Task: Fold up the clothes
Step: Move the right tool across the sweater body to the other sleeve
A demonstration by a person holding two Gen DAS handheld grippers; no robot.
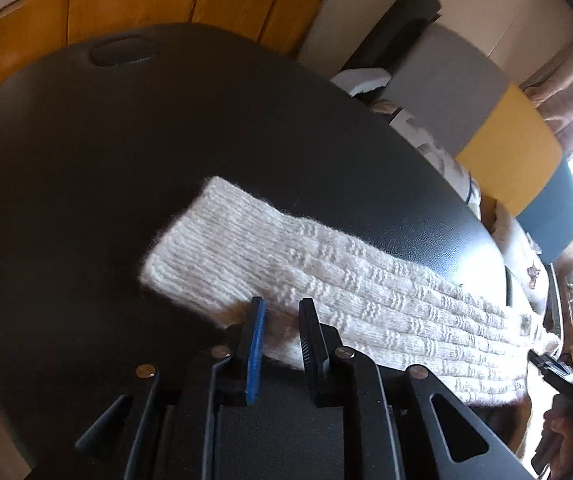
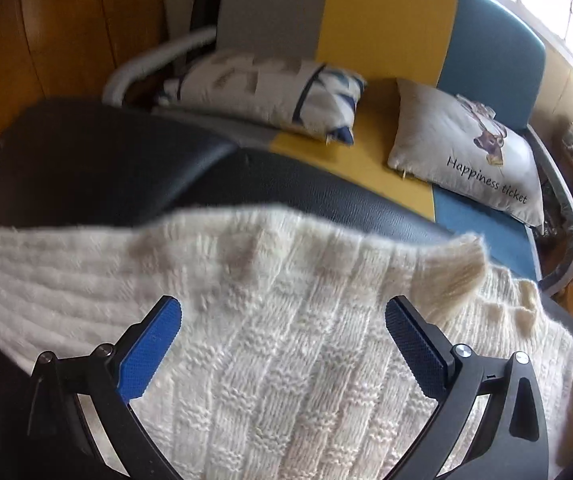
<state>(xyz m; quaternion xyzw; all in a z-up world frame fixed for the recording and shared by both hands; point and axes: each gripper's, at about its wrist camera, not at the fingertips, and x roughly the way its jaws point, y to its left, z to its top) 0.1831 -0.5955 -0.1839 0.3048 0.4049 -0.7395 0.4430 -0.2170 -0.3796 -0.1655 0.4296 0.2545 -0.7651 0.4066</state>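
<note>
On the black surface point(image 1: 86, 160) my left tool point(image 1: 282, 312) pinches the cream knit sweater's point(image 1: 326, 280) sleeve edge; right tool point(image 2: 282, 320) spread above it. Folding barely begun.

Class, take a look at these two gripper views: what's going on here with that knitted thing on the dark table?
A person with a handheld gripper in each hand is folding a cream knitted sweater laid on a black table. The left gripper has narrowed its jaws on the near edge of a sleeve, apparently pinching it. The right gripper hangs wide open over the sweater's body, gripping nothing. A couch with two cushions sits behind the table.
</note>
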